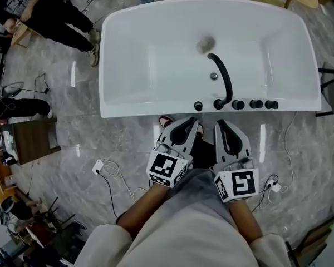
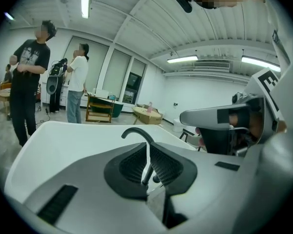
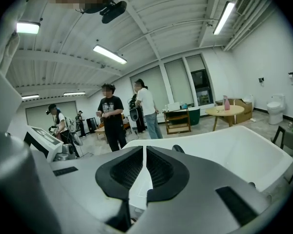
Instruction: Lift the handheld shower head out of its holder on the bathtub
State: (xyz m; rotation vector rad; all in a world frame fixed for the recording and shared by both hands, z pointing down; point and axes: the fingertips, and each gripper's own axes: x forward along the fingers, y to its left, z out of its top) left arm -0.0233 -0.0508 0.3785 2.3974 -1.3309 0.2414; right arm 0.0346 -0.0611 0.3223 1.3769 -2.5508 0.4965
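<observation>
A white bathtub (image 1: 128, 65) lies ahead of me on the marble floor. A curved black spout (image 1: 224, 77) rises from its near rim, amid a row of black fittings (image 1: 256, 104). I cannot tell which of them is the handheld shower head. My left gripper (image 1: 185, 128) and right gripper (image 1: 225, 128) hover side by side just short of that rim, both shut with nothing between the pads. The left gripper view shows the spout (image 2: 136, 132) straight beyond the left gripper (image 2: 147, 165). Beyond the right gripper (image 3: 144, 168) in its own view lie the tub (image 3: 234, 147) and a black knob (image 3: 178, 149).
Cables and a white power strip (image 1: 98, 166) lie on the floor left of me, more plugs (image 1: 274, 186) to my right. A low wooden cabinet (image 1: 36, 141) stands at left. Several people (image 2: 27, 82) stand beyond the tub, with wooden tables (image 3: 227, 112) and a toilet (image 3: 275, 107).
</observation>
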